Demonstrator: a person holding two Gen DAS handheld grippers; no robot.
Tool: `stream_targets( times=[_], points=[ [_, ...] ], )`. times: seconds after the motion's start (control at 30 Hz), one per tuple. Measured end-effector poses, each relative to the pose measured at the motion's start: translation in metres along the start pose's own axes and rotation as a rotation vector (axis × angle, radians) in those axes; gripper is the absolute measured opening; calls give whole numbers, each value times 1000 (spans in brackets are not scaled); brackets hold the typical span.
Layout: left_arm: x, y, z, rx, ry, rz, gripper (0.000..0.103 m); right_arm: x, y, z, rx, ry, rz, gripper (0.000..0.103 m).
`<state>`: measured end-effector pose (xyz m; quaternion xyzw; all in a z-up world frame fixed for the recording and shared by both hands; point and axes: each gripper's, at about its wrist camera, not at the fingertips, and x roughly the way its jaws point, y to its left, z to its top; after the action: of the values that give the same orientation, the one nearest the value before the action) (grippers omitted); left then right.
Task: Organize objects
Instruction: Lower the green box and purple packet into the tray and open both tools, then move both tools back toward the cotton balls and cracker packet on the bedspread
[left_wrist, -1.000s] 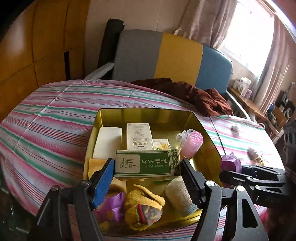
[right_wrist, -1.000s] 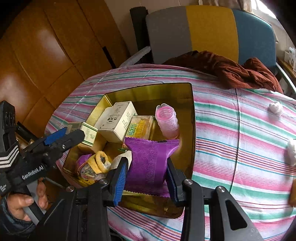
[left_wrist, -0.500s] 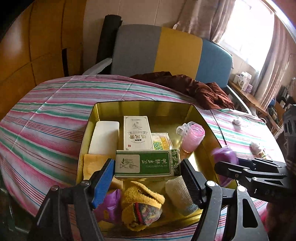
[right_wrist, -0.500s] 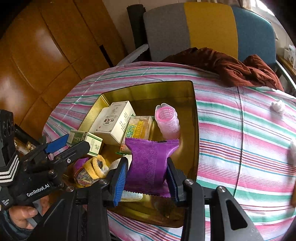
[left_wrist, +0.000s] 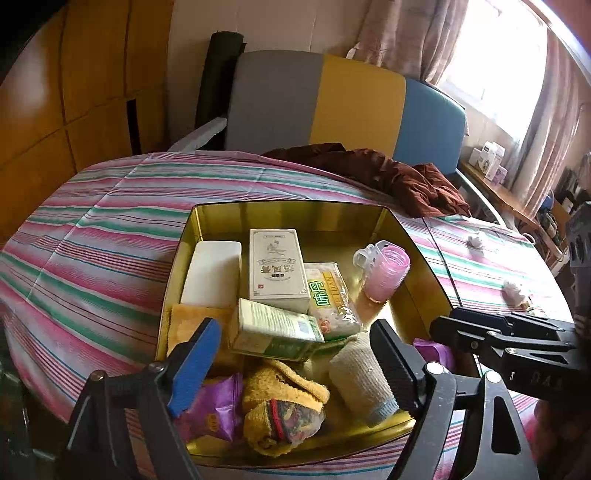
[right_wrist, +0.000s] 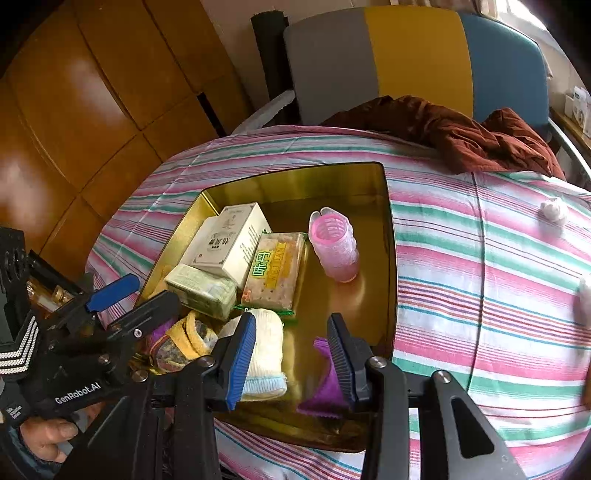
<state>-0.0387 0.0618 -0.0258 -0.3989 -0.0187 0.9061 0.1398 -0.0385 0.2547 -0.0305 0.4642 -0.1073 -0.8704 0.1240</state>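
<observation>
A gold tin (left_wrist: 284, 210) (right_wrist: 388, 236) sits on the striped tablecloth and holds several items. My left gripper (left_wrist: 291, 354) is open above the tin's near end; the green-and-white box (left_wrist: 273, 328) (right_wrist: 201, 286) lies tilted in the tin just beyond its fingers, free of them. My right gripper (right_wrist: 291, 350) is open over the tin's near right corner. The purple packet (right_wrist: 325, 384) (left_wrist: 430, 350) rests in the tin beside its right finger. A white sock roll (right_wrist: 264, 350) lies by its left finger.
In the tin are also a white box (left_wrist: 275, 264), a biscuit pack (right_wrist: 275, 269), a pink hair roller (right_wrist: 334, 243), a white block (left_wrist: 212, 273), a yellow sock (left_wrist: 284, 402) and a purple wrapper (left_wrist: 214, 410). A brown cloth (right_wrist: 461, 136) and small white bits (right_wrist: 552, 210) lie on the table.
Both grippers have opened. The green-and-white box has dropped from the left gripper into the tin. The purple packet has dropped from the right gripper into the tin's corner.
</observation>
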Motion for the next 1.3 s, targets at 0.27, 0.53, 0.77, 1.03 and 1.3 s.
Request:
stream_targets(
  times=[0.27,0.53,0.77,1.03,1.3],
  points=[
    [-8,-2,-1,15,-22,8,85,-6,1,-3,10,-14,-5,41],
    [-25,-8,1,41,-75,24,88,-15,2,-6,11,-36,-10,42],
    [-34,-16,1,72,-98,23,88,-22,3,-8,14,-50,-13,44],
    [-41,-25,3,102,-111,18,88,-30,-1,-12,25,-66,-32,46],
    [-43,-42,6,151,-118,-4,92,-43,-25,-15,79,-81,-74,50]
  ],
)
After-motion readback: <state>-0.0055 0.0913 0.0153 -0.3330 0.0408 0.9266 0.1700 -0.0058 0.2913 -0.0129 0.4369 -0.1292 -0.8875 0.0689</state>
